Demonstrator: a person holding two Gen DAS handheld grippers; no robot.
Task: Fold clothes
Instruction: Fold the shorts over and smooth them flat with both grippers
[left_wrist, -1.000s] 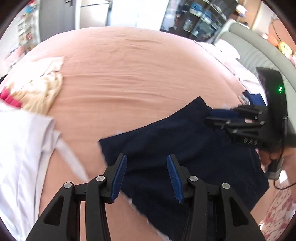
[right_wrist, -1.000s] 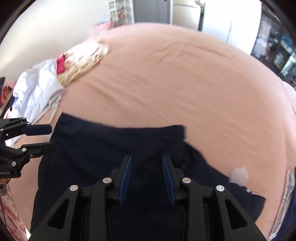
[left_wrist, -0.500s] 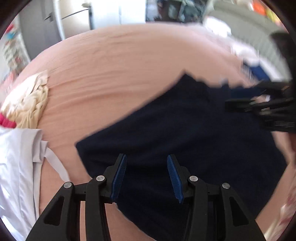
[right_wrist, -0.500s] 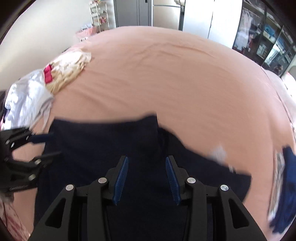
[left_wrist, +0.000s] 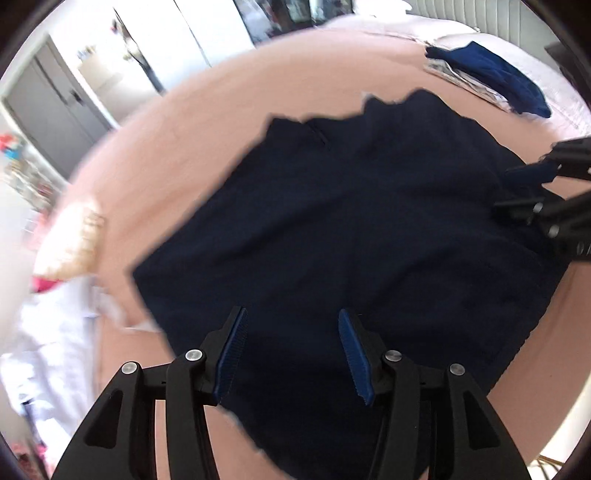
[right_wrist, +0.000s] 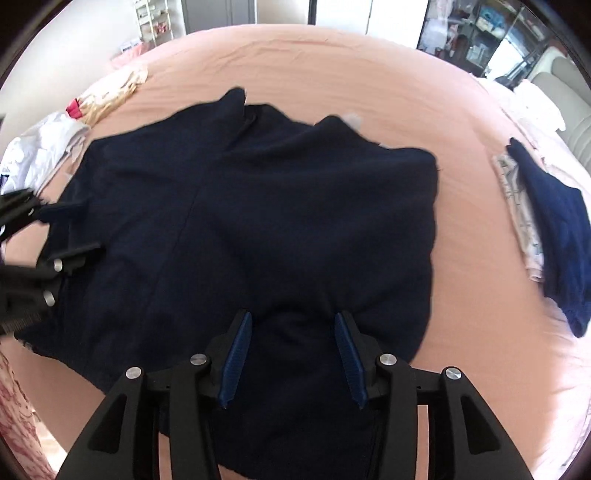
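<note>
Bedding in salmon pink (right_wrist: 332, 74) fills both wrist views, and on it lies a large navy-blue cloth garment (right_wrist: 258, 221), spread nearly flat with its collar end pointing away from the cameras; it seems laid out this way so that it can be folded from its near edge. The left gripper (left_wrist: 291, 350) hangs over the garment's near left part; its jaws have just been opening and stand about half apart, with dark cloth seen below them and no pinch visible. The right gripper (right_wrist: 291, 350) hangs over the near right part, where the cloth rises in a small ridge between the blue pads; its jaws have also just been opening, and the pads do not seem to press the fabric. To the right, a folded blue garment (right_wrist: 554, 221) rests on patterned white cloth, probably a finished pile; to the left, white and cream clothes (right_wrist: 48, 147) lie crumpled, likely waiting. No brand, label or writing can be read.
</note>
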